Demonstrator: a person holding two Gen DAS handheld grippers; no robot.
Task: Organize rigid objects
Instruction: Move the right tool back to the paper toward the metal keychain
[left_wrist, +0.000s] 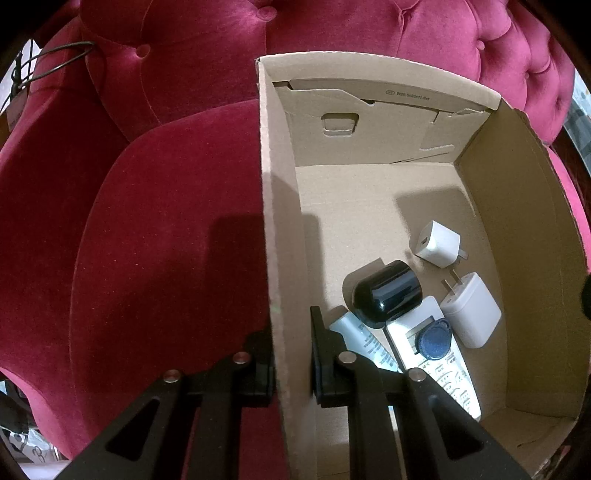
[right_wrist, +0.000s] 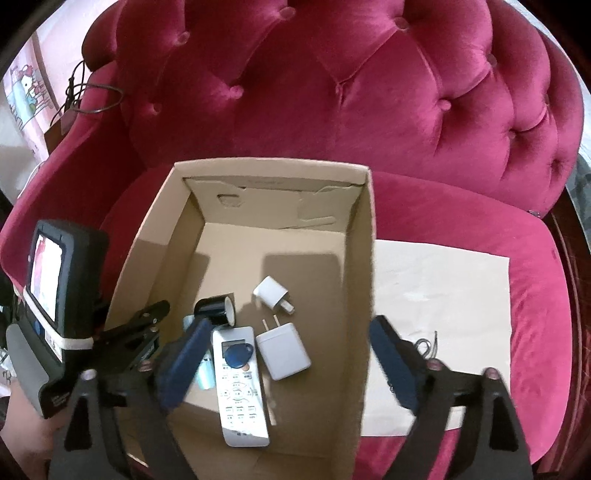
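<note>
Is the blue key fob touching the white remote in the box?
Touching. The right wrist view shows the blue key fob lying directly on the white remote.

Crimson velvet armchair (right_wrist: 369, 110), button-tufted back, broad seat cushion. Pale sheet of paper (right_wrist: 443, 295) lying flat on the cushion. Thin dark cord (right_wrist: 92, 96) looped at the armchair's edge. Cartoon-printed pink fabric (right_wrist: 26, 96) hangs behind, partly cut off.

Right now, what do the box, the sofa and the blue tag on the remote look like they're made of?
Box: brown corrugated cardboard, matte; fluted edge shows at the rim.
Sofa: crimson velvet-like fabric, soft sheen, buttoned tufts.
Blue tag on the remote: probably hard plastic, smooth, faintly glossy.
</note>
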